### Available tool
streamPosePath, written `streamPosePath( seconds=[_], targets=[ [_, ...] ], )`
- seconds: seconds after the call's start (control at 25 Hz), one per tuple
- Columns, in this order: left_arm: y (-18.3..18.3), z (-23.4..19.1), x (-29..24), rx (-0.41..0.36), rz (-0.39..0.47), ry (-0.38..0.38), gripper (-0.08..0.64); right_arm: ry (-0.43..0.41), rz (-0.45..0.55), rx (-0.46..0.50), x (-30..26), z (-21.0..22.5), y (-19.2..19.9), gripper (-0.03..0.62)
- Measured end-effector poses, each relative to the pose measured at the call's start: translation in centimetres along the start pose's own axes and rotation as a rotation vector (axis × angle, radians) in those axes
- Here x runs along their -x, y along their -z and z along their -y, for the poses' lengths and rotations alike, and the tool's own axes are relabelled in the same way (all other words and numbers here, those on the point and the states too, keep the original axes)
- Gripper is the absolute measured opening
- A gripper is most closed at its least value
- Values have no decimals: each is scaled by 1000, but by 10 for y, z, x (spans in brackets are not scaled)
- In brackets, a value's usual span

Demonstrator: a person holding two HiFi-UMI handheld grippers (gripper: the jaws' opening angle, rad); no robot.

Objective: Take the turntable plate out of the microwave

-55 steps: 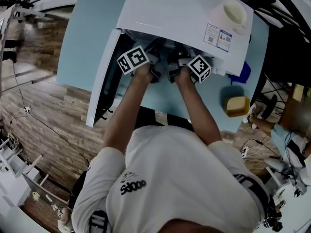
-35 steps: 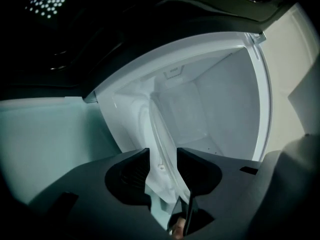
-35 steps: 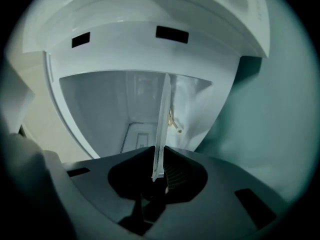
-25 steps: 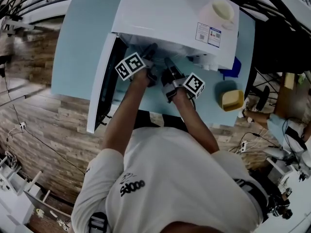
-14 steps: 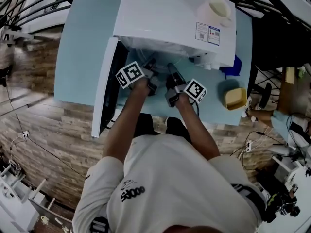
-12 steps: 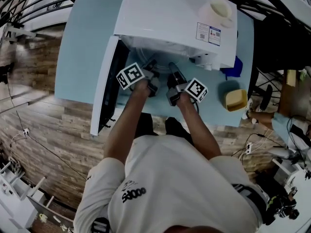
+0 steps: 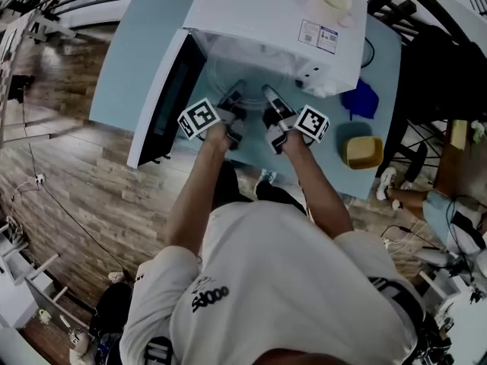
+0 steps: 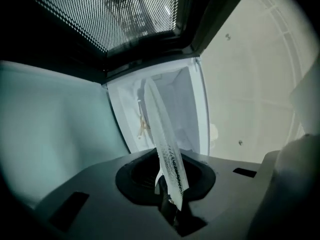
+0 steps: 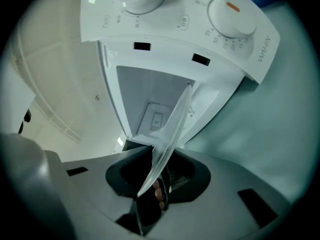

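Note:
The clear glass turntable plate [image 7: 247,73] hangs half out of the open white microwave [image 7: 262,10], held at its near rim from both sides. In the left gripper view the plate's ribbed rim [image 8: 164,134] runs edge-on into my left gripper [image 8: 171,204]. Its jaws are opening slightly while still pinching the rim. In the right gripper view the rim [image 9: 172,126] sits between the pads of my right gripper [image 9: 152,194], which is shut on it. In the head view the left gripper [image 7: 232,106] and right gripper [image 7: 272,109] sit side by side before the cavity.
The microwave door [image 7: 163,97] stands swung out to the left. A white jug [image 7: 333,2] sits on top of the oven. On the light blue table [image 7: 144,44], a blue object [image 7: 358,99] and a yellow box [image 7: 360,152] lie to the right. Control dials [image 9: 232,9] are beside the cavity.
Both grippers have drawn back from the cavity toward the person and risen a little, bringing the glass plate part-way out. The head camera has shifted too.

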State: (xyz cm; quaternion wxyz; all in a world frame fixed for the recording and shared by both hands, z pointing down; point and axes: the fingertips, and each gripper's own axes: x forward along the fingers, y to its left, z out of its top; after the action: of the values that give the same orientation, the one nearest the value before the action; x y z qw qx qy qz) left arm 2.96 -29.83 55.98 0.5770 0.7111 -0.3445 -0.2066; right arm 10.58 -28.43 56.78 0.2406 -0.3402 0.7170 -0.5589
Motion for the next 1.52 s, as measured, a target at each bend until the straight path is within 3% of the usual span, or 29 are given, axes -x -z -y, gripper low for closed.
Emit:
streamPosePath(
  seconds=[0.12,0.24,0.64,0.88,1.24,1.52],
  targets=[
    [9,17,22,-39,19,27,61,-64,-69,41,11,-25,13,83],
    [16,32,43,-132,40,40,67,-127,-114,79,24,-48,25,83],
    [47,99,85,-331,57,142,91,-193,-216,294,67,-100,40,94],
    [65,125,107,-363,77,171,89,-250,-215,368,93,-130,44,91],
    [79,174,125,-515,109,253,91,-368,-175,586,121,-185,43,92],
    [87,203,134,-562,120,294,91,-418,-151,678,138,-215,41,92]
  ],
)
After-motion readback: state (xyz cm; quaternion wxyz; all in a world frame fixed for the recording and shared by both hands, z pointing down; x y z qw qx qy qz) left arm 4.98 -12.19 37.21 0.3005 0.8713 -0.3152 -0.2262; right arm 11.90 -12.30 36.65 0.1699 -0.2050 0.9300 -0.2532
